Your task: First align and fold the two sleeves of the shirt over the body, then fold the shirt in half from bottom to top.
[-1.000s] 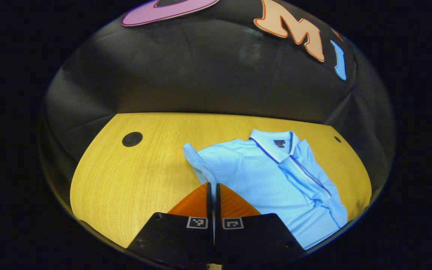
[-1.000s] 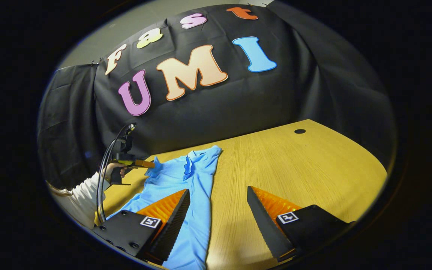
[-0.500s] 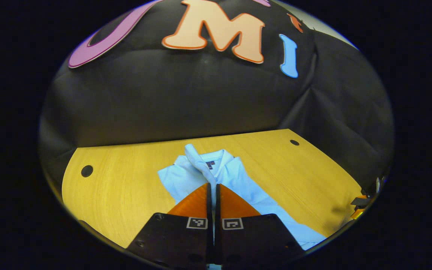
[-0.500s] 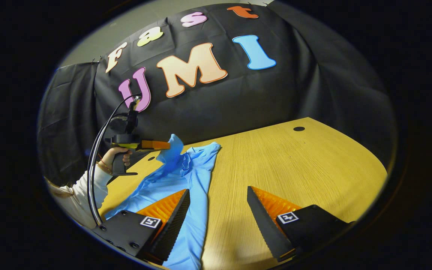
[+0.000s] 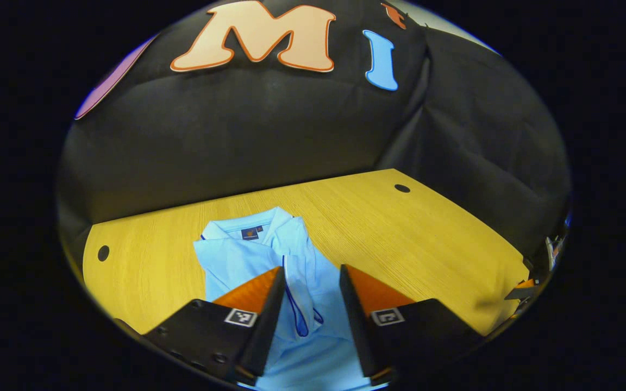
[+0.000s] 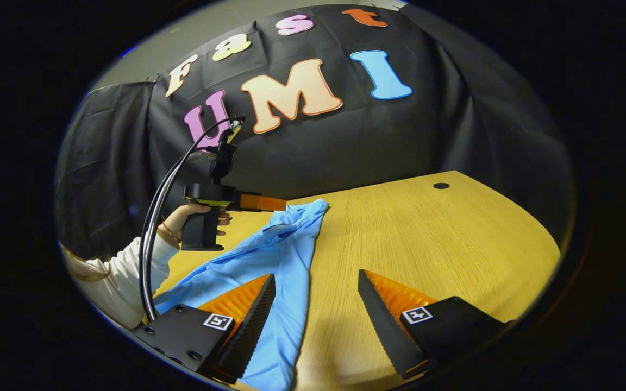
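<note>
Our left hand-held gripper (image 5: pixel 306 304) has just let go: a moment ago its fingers were pressed together on the cuff of the sleeve, and now they stand apart, with that sleeve (image 5: pixel 298 296) lying between them on the body of the light blue polo shirt (image 5: pixel 248 260). The shirt lies flat on the yellow wooden surface (image 5: pixel 400 239), collar toward the booth wall, and we judge that this sleeve is now folded over the body beside the other one. In the right gripper view the same left hand-held gripper hangs above the collar end of the shirt, carried by a hand (image 6: pixel 182 217) in a white sleeve. Our right hand-held gripper (image 6: pixel 313 312) has not changed: its fingers are wide apart and hold nothing, one finger over the shirt's lower edge, the other over bare wood. We take the sleeve stage to be done or nearly so, if the two sleeves are aligned well enough. What remains is the bottom-to-top fold, and both grippers will need the hem.
</note>
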### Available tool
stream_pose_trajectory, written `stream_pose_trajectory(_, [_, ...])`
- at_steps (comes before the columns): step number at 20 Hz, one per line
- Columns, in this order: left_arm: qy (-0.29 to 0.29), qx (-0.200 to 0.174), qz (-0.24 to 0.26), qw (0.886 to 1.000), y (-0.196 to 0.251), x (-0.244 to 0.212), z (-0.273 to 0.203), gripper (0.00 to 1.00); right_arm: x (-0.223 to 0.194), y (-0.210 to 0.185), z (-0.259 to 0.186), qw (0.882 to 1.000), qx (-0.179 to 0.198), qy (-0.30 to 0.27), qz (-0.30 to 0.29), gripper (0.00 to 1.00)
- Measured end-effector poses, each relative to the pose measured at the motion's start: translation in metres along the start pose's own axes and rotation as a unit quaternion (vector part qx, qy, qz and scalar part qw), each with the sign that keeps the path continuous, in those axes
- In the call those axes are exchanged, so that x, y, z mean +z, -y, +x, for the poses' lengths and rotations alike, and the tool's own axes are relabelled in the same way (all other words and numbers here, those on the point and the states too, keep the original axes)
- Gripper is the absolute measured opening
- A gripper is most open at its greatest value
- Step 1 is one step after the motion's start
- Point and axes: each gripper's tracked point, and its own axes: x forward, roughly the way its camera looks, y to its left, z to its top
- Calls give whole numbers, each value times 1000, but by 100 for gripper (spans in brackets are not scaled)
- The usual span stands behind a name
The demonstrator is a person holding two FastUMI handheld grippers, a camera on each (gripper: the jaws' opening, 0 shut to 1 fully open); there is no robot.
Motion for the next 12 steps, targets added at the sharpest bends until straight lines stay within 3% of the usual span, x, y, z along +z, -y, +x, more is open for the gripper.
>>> stream_pose_trajectory(1, [8, 11, -2, 1000, -5, 1, -13, 70, -3, -4, -1, 1000, 3, -3, -4, 97])
stream_pose_trajectory(6, [23, 42, -20, 999, -19, -35, -101, 73, -35, -26, -15, 999, 20, -27, -28, 97])
stream_pose_trajectory(12, [22, 88, -17, 996, -21, -123, -215, 74, -70, -47, -39, 996, 35, -46, -61, 97])
